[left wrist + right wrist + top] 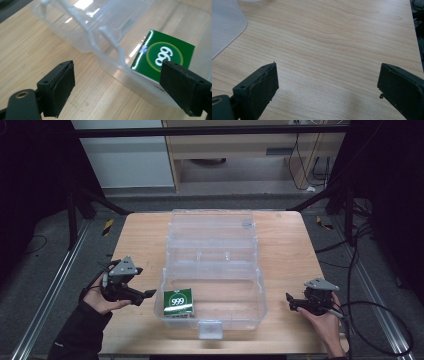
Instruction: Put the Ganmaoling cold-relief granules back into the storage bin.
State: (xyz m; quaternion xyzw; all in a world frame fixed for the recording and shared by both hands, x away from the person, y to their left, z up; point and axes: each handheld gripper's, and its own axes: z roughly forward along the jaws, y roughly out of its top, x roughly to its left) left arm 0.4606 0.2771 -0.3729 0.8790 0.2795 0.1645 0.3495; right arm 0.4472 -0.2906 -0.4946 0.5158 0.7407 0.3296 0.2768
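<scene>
We hold two hand-held grippers, one in each hand, and both stand wide apart with nothing between their jaws. The left hand-held gripper (pixel 148 294) hangs just over the wooden surface (pixel 290 255), its tips aimed at the near left corner of the clear plastic box (pixel 257 290), close to the wall but not touching it as far as we can tell. In the left gripper view the left hand-held gripper (pixel 117 82) looks along bare wood to the box wall (pixel 110 66), which stands between it and the one green carton (pixel 163 55) marked 999. That carton lies flat inside the box, just past the wall and toward the right jaw; from above the green carton (pixel 179 301) sits in the box's near left corner, right beside this gripper's tips. The right hand-held gripper (pixel 290 301) hovers on the other side of the box, near its near right corner and pointing at it, with a gap of bare wood between. In the right gripper view the right hand-held gripper (pixel 327 82) faces open wood, with a rounded corner of the clear plastic box (pixel 225 23) off to its far left. We count one box, lid open, and one carton.
</scene>
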